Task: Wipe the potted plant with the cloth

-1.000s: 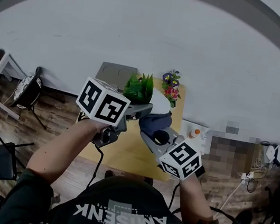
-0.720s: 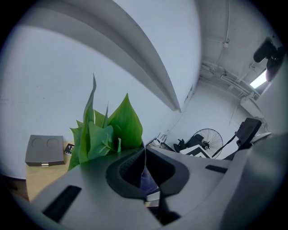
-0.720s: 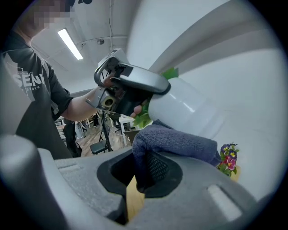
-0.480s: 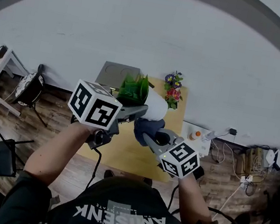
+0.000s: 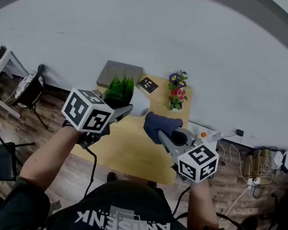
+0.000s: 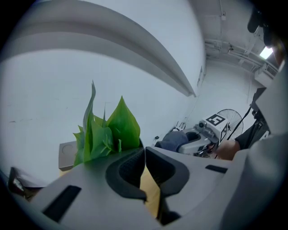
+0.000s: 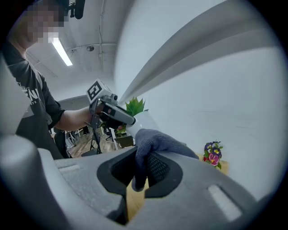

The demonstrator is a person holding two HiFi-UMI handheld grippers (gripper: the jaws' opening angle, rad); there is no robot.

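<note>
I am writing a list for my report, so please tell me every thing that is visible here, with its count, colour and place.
table: 1, light wood, centre.
potted plant: 1, green leaves in a white pot, back left of the table.
cloth: 1, dark blue, above the table.
flower arrangement: 1, purple and pink, back right of the table.
slab: 1, grey, back left corner of the table.
marker card: 1, black and white, between slab and flowers.
chair: 1, black, on the floor at left.
left hand-held gripper: 1, grey, shut on the potted plant's rim.
right hand-held gripper: 1, grey, shut on the cloth.
</note>
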